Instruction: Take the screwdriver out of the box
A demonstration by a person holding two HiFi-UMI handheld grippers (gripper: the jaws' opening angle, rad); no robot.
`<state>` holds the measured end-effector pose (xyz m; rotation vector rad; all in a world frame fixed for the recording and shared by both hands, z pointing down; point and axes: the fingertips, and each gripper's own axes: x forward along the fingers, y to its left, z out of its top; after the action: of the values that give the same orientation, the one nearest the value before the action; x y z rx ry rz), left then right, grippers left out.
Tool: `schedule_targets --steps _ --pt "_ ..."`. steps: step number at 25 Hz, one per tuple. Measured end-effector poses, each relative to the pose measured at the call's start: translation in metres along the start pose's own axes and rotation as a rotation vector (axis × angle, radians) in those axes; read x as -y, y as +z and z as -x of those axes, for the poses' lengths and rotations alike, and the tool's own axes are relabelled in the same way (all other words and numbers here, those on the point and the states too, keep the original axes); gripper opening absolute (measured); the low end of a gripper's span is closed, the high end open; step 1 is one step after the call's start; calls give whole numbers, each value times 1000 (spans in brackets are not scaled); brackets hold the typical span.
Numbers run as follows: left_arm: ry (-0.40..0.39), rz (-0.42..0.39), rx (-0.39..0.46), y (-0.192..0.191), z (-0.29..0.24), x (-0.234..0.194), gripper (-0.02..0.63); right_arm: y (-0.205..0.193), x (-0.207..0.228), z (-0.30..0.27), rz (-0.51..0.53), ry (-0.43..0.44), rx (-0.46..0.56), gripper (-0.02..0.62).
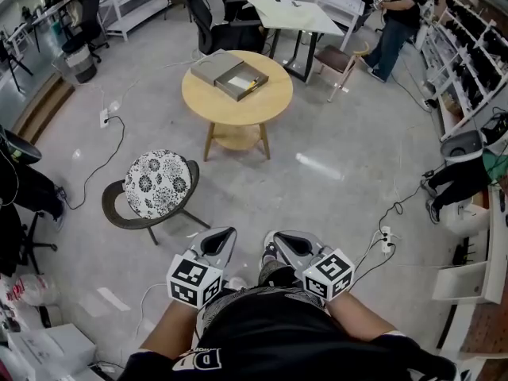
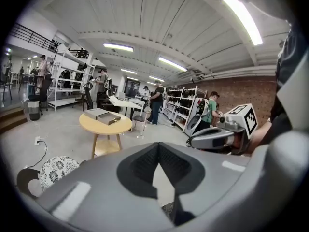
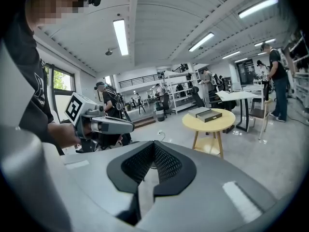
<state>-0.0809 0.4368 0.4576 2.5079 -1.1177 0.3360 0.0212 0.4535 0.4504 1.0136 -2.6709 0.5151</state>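
- The left gripper [image 2: 161, 175] is held low and close to the person's body. Its jaws are pressed together with nothing between them.
- The right gripper [image 3: 147, 173] is held just beside the left one at about the same height. Its jaws are likewise closed and empty.
- In the head view, both grippers are seen at the bottom of the picture, each carried by a bare forearm.
- Both grippers are pointed toward a round yellow tabletop [image 1: 208, 105], which is set well apart from them across a stretch of grey floor [image 1: 333, 173].
- An open grey box [image 1: 242, 81] is placed on that tabletop, with a flat grey lid [image 1: 214, 66] laid right against it on its far left side.
- Something yellowish is seen inside the box, but the screwdriver itself cannot be made out from this far away. Neither gripper is anywhere near the box.
- A stool with a black-and-white patterned cushion [image 1: 159, 182] is stood on the floor between the grippers and the tabletop, off to the left.
- A white table [image 1: 295, 13] is seen behind the round tabletop, and a standing person [image 1: 397, 22] is seen to its right.
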Motion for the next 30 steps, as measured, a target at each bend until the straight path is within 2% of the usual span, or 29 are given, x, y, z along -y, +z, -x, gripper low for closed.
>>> schedule_targets --steps 4,7,12,22,24,28,30 --pt "24 3 5 4 -15 -9 55 1 19 -8 -12 -9 -12 -2" --pt "35 -7 -21 5 -29 -17 55 5 35 -21 -23 6 -29 -2" --pt "65 -12 -43 17 -54 -43 55 28 67 -54 -23 20 -12 -2" --pt "76 -72 -55 85 -139 -84 55 79 152 -104 -41 87 16 -2" --pt "88 -62 -64 93 -154 -91 55 89 166 -112 -37 100 18 -2" --pt "93 16 -68 104 -182 -99 55 102 193 -123 -48 125 14 -2" --pt "94 23 -64 115 -197 -102 55 109 207 -130 -55 139 13 -2"
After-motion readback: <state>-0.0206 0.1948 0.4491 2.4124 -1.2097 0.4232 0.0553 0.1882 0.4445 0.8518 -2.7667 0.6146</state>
